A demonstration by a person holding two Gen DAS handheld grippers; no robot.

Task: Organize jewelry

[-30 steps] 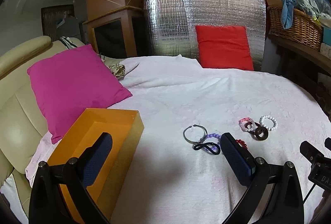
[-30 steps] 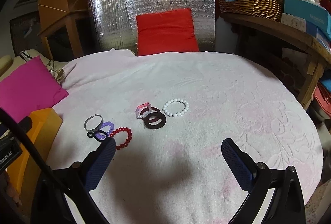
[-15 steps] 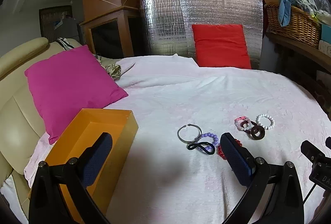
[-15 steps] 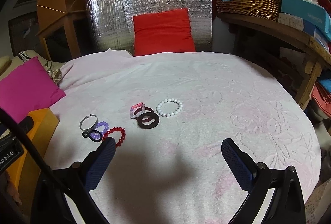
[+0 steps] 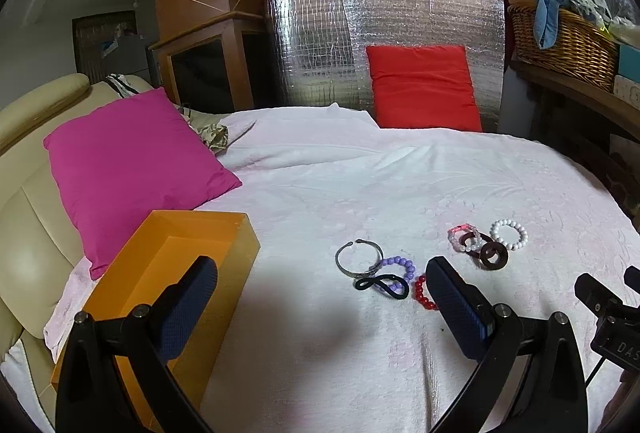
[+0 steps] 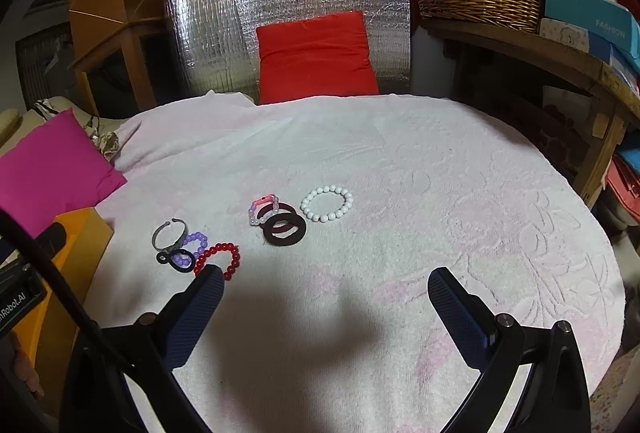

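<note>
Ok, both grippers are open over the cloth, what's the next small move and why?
Probably ease the right gripper forward and down onto the red bead bracelet. It lies right at the gripper's left fingertip, nearest of all the pieces, and apart from the purple beads. Nothing is held yet, and the orange box looks empty from here, so a first pick seems due.

"FASHION" on teal box (image 6: 591,18)

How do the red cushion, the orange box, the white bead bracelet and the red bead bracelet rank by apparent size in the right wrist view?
1. red cushion
2. orange box, though partly hidden and cut off
3. white bead bracelet and red bead bracelet: they look alike, and the red one lies nearer the camera and partly behind a finger, so no ranking.
</note>
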